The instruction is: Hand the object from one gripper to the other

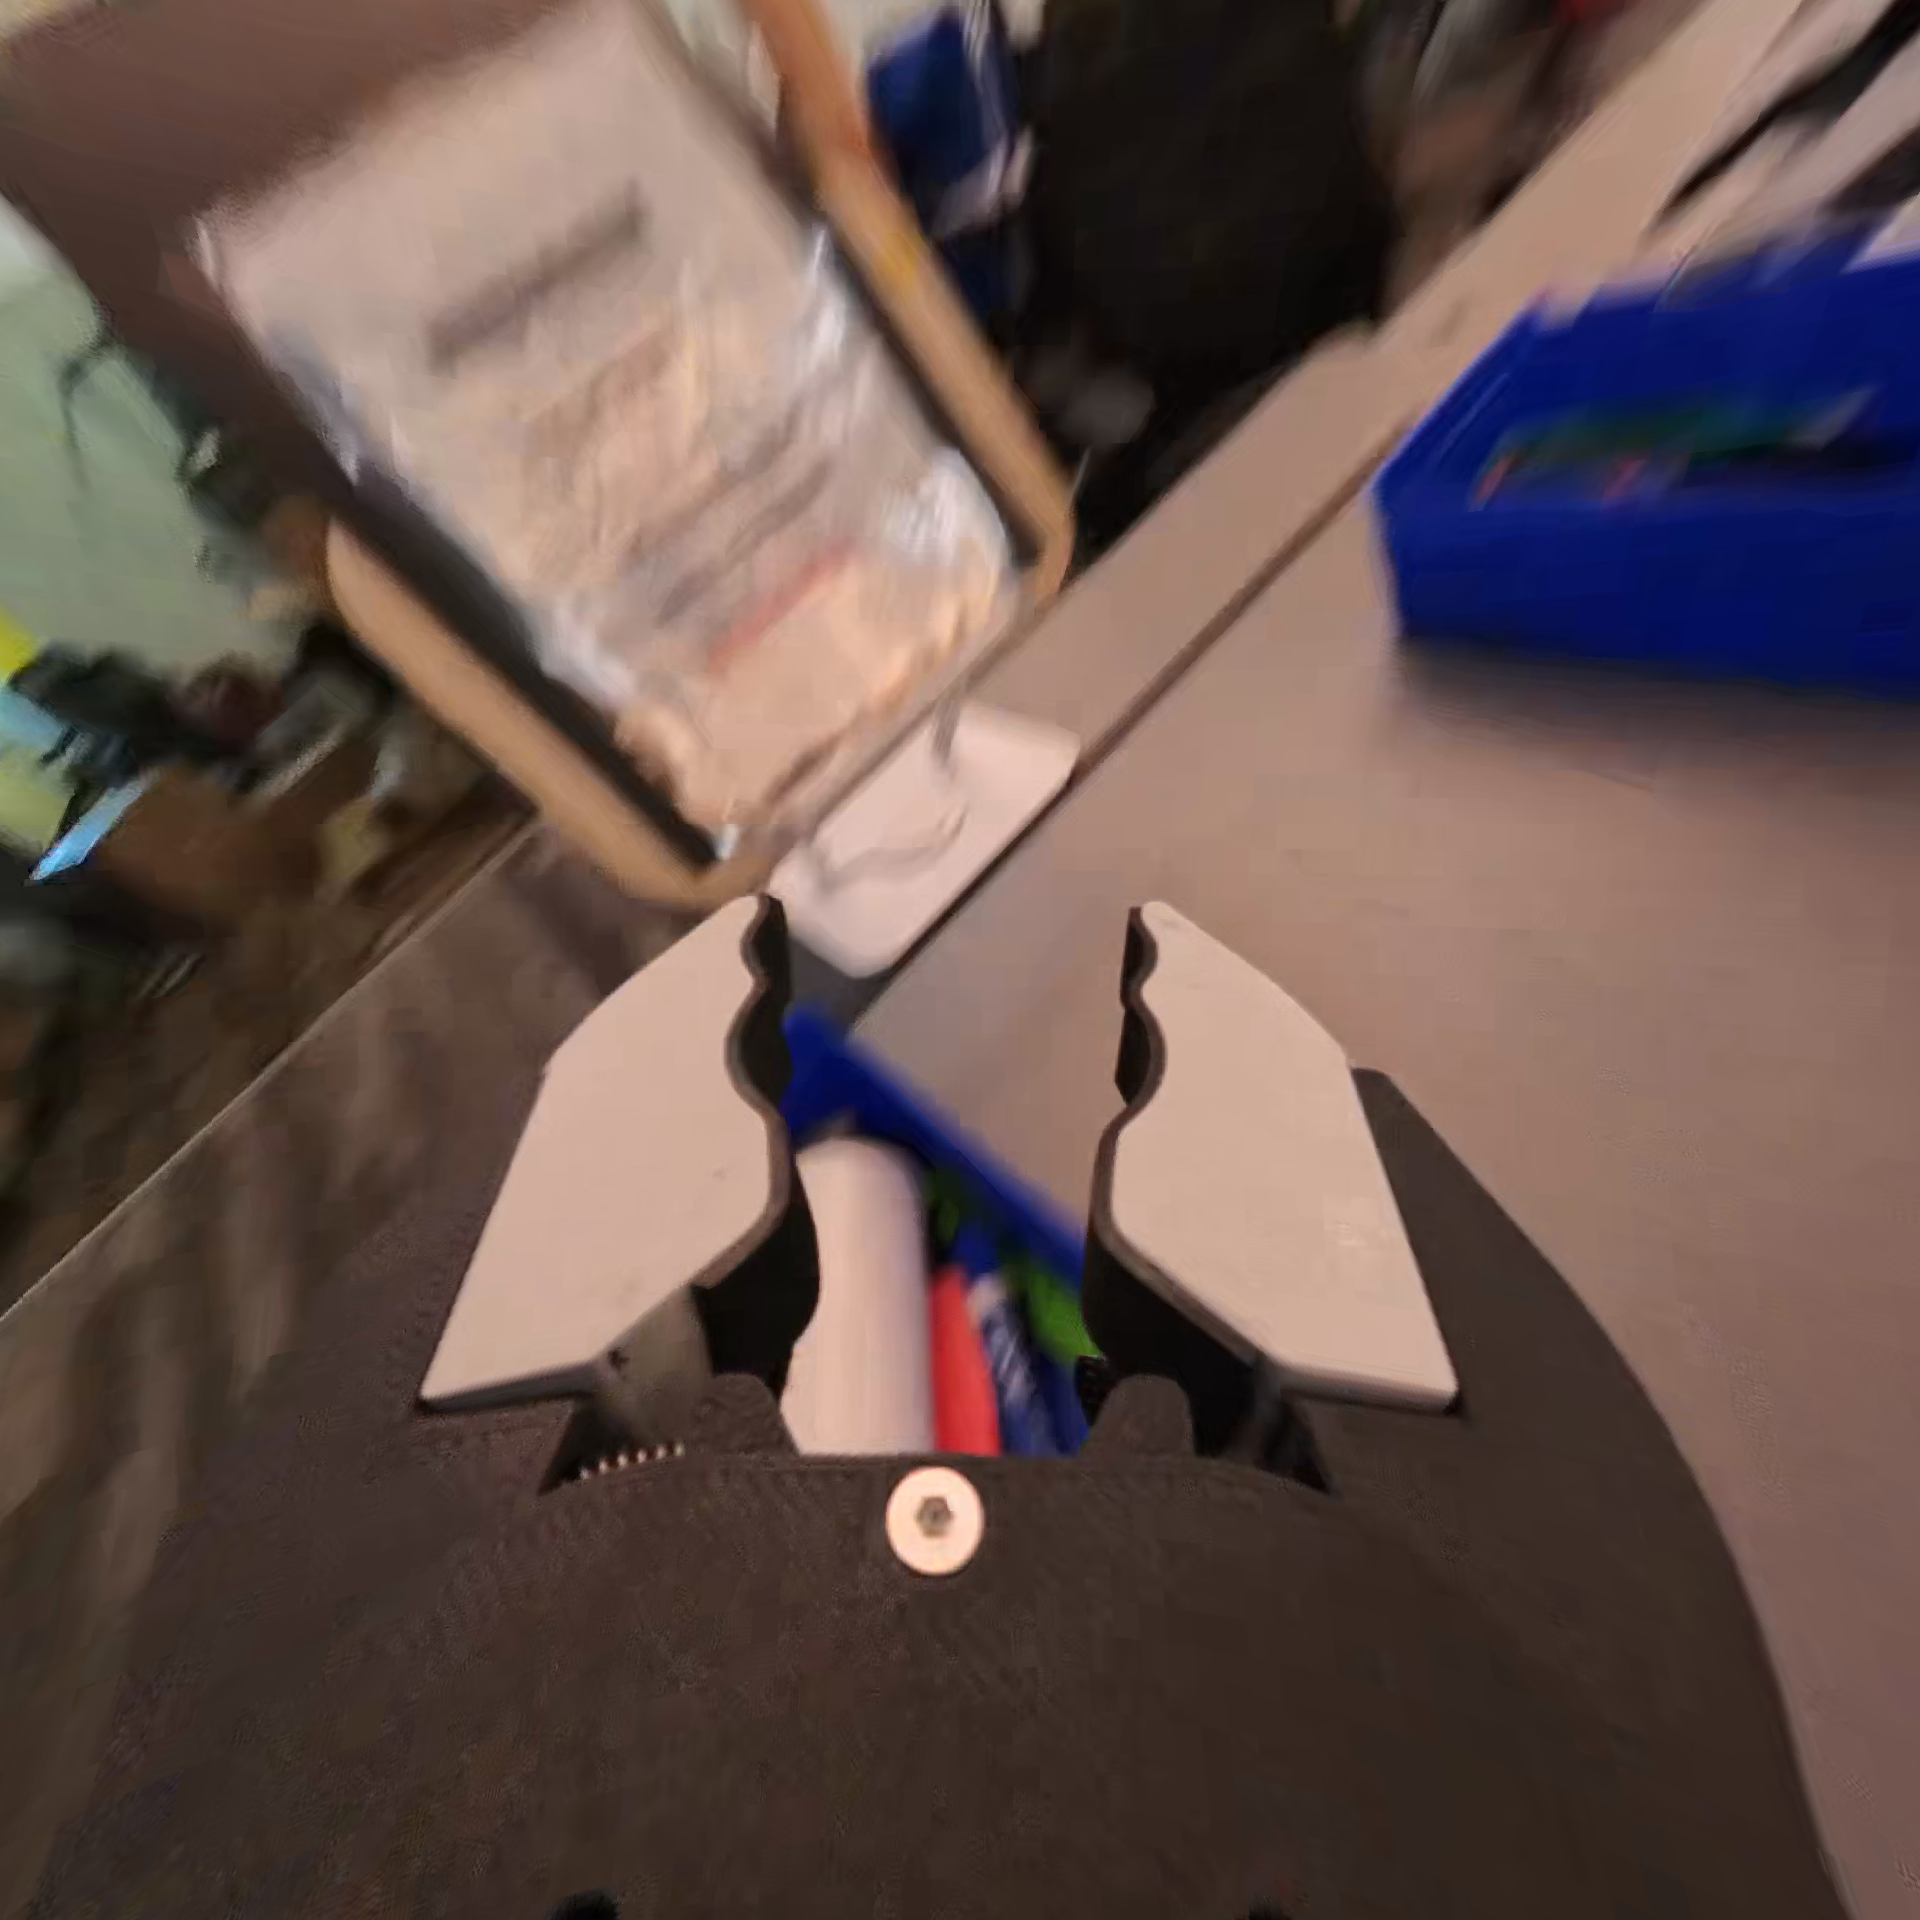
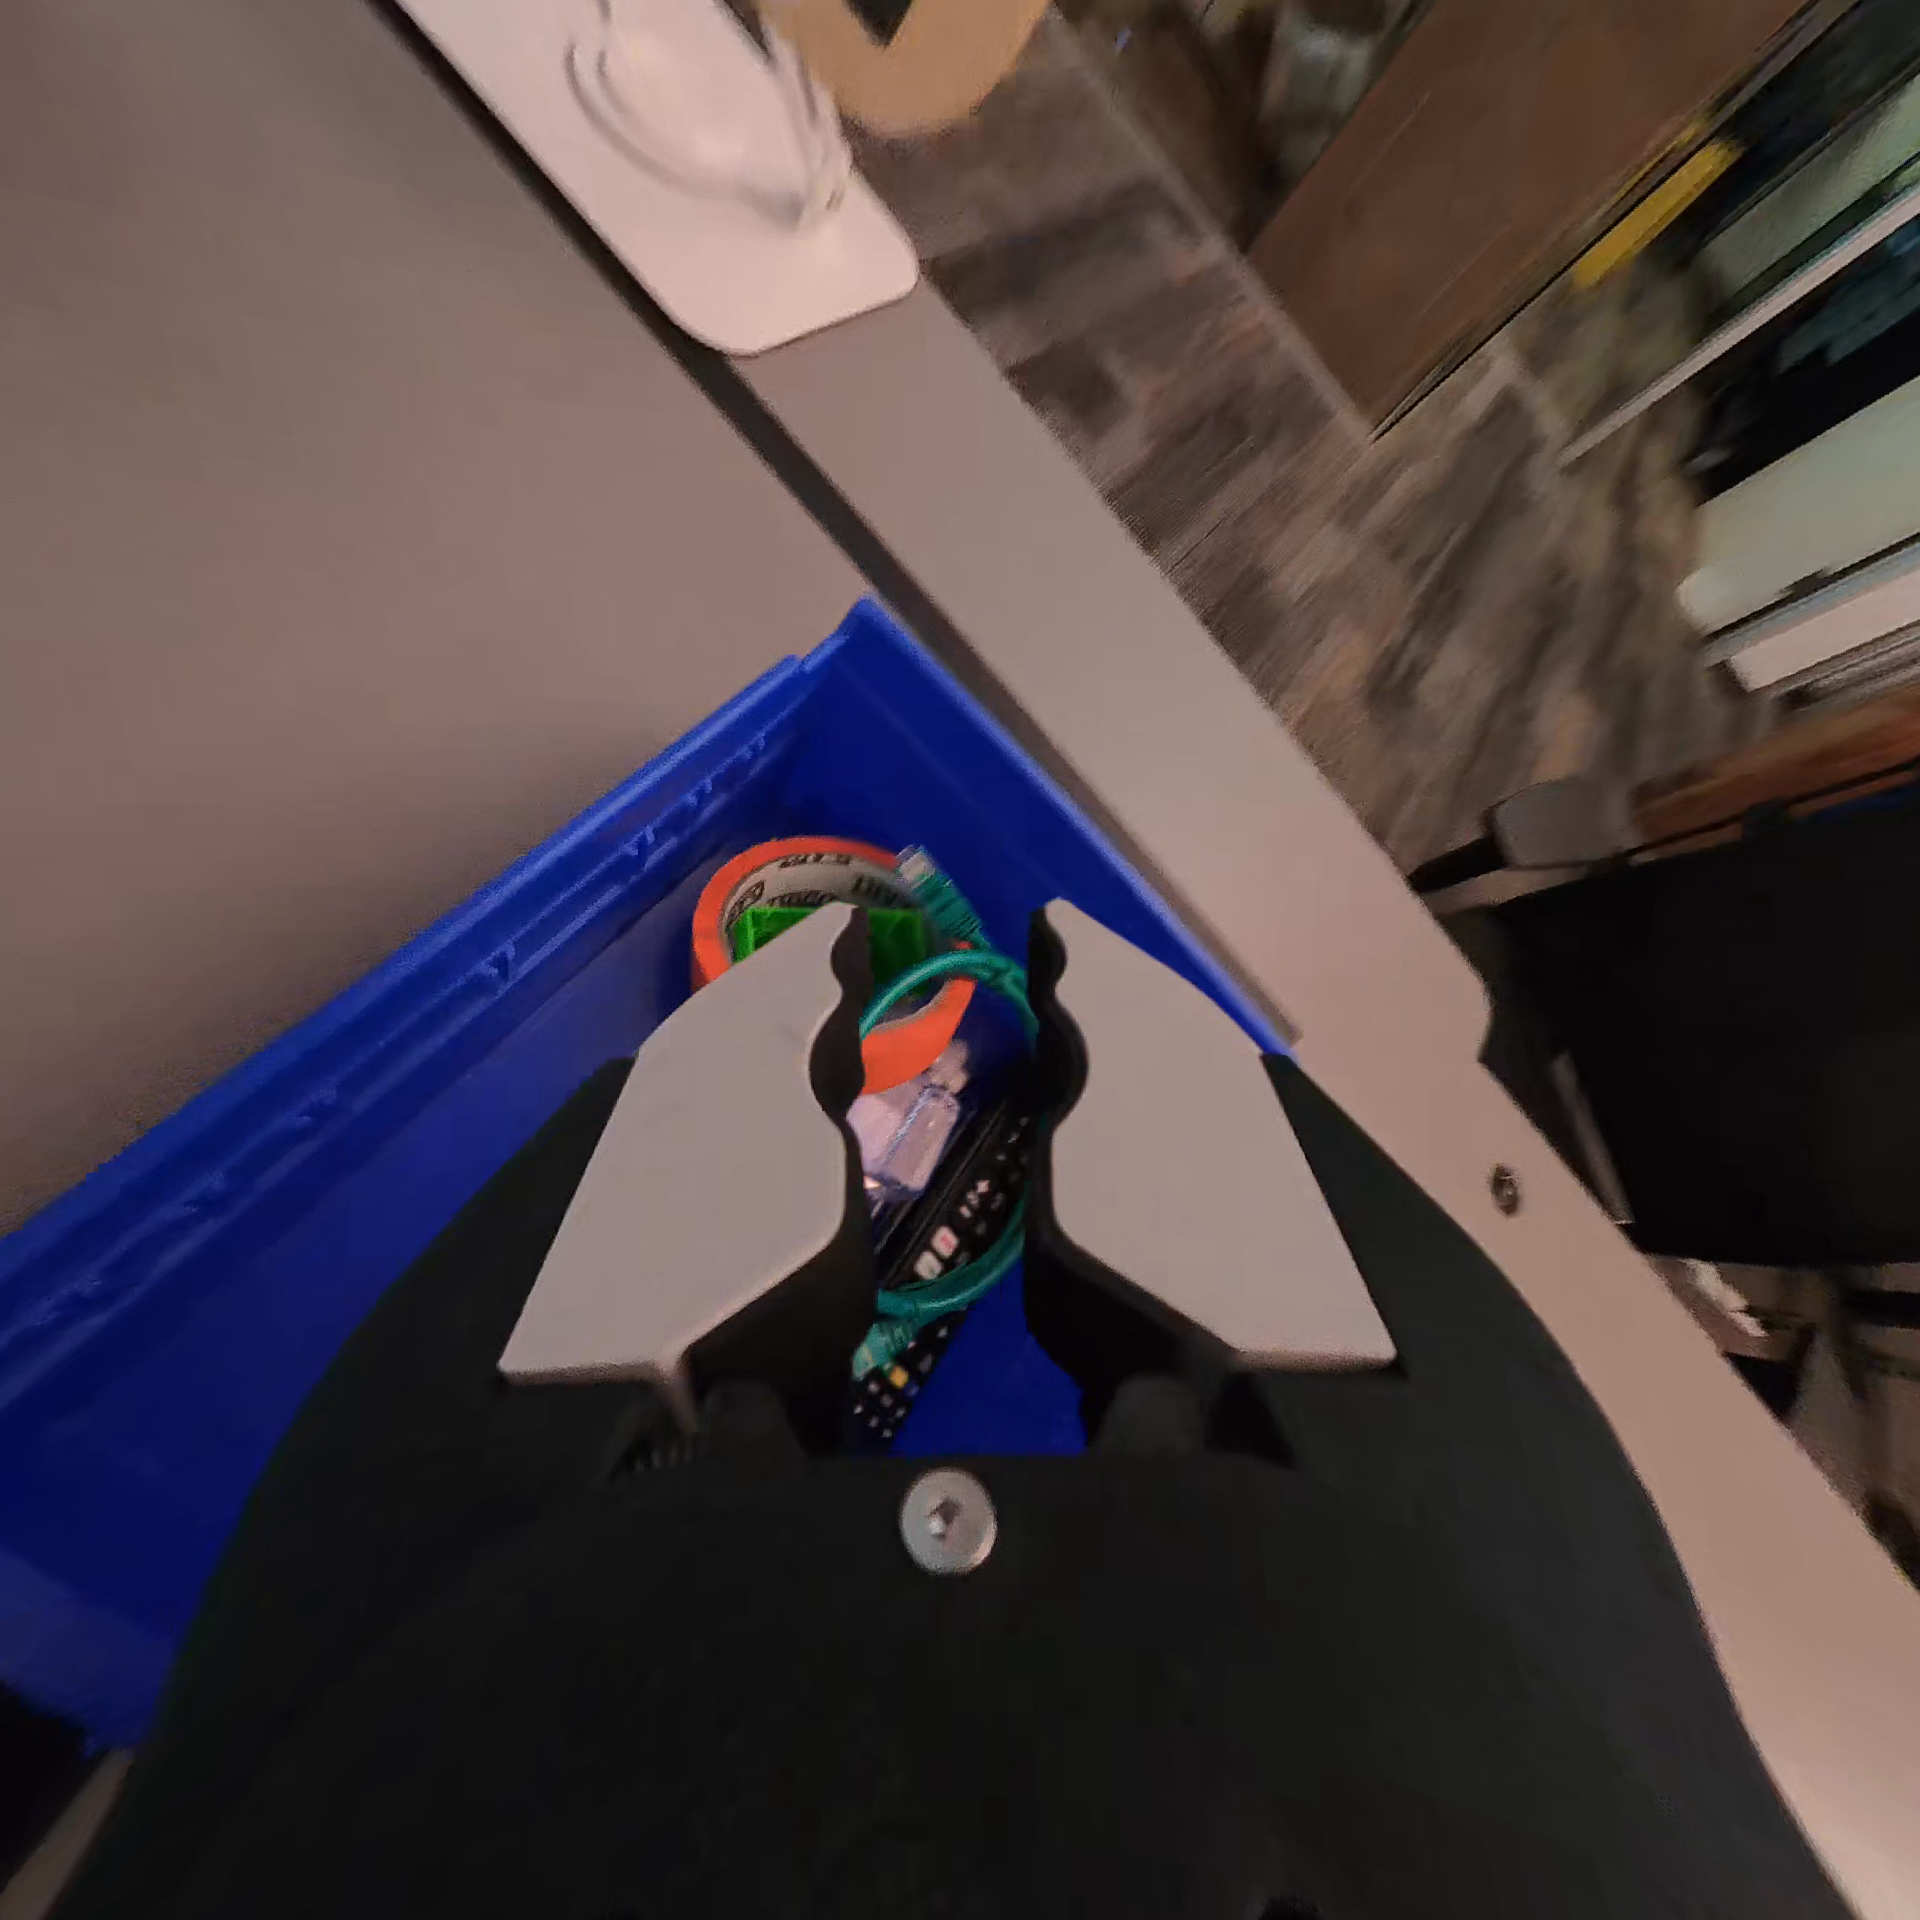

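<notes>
My left gripper (image 1: 951,920) is open and empty above a blue bin (image 1: 831,1049). Between its fingers I see a white cylinder (image 1: 862,1299), a red item (image 1: 961,1371) and green pieces in that bin. My right gripper (image 2: 940,920) is open and empty, hovering over a blue bin (image 2: 416,987) on the grey table (image 2: 312,468). In that bin lie an orange tape roll (image 2: 914,1039), a green block (image 2: 774,925), a teal cable (image 2: 945,1288), a black remote (image 2: 956,1226) and a small clear bottle (image 2: 914,1122). Both views are blurred.
A second blue bin (image 1: 1662,540) with mixed items stands on the table at the right. A framed sign in a clear stand (image 1: 623,436) on a white base (image 1: 935,831) stands at the table edge; the base also shows in the right wrist view (image 2: 779,270). Beyond the edge is floor and clutter. The left gripper's tips are roughly 50 cm from the right gripper's. My left tips are about 60 cm from the black remote (image 2: 956,1226), my right tips only 15 cm.
</notes>
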Demonstrator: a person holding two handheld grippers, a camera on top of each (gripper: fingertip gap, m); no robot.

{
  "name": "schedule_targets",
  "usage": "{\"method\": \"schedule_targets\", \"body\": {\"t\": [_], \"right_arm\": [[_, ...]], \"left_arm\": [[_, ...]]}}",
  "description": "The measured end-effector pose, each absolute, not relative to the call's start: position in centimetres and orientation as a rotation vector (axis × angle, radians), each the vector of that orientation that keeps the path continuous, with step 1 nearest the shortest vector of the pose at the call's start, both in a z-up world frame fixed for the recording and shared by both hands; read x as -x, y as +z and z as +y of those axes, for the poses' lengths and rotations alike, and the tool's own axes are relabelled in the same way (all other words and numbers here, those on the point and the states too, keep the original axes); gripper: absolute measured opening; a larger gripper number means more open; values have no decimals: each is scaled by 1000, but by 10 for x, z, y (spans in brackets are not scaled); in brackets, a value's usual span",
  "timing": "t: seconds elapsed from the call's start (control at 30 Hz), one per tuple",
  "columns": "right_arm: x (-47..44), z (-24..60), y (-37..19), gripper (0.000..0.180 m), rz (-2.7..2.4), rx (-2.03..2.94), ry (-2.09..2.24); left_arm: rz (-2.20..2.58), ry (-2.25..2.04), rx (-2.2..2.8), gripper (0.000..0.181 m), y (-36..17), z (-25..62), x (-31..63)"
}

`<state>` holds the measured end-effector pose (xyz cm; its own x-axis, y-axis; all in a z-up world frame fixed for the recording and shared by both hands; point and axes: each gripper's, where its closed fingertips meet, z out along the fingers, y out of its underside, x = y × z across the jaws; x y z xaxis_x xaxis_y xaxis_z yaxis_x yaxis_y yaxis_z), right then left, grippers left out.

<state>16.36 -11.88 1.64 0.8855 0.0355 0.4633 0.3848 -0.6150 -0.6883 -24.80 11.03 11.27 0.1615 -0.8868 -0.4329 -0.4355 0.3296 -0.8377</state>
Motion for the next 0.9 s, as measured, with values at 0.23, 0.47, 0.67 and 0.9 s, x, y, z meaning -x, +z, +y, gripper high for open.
{"method": "schedule_targets", "body": {"t": [0.23, 0.47, 0.67, 0.9], "right_arm": [[-151, -114, 24, 31, -404, 2169, -642], [-154, -108, -1, 30, -453, 2270, -642], [-153, -107, -5, 28, -465, 2284, -628], [-151, -106, -11, 25, -485, 2307, -611]], "left_arm": [[1439, -79, 1818, 75, 7, 222, 294], [1612, 161, 2175, 81, -77, 244, 313], [1681, 356, 2314, 82, -104, 243, 338], [1673, 378, 2337, 79, -101, 244, 334]]}}
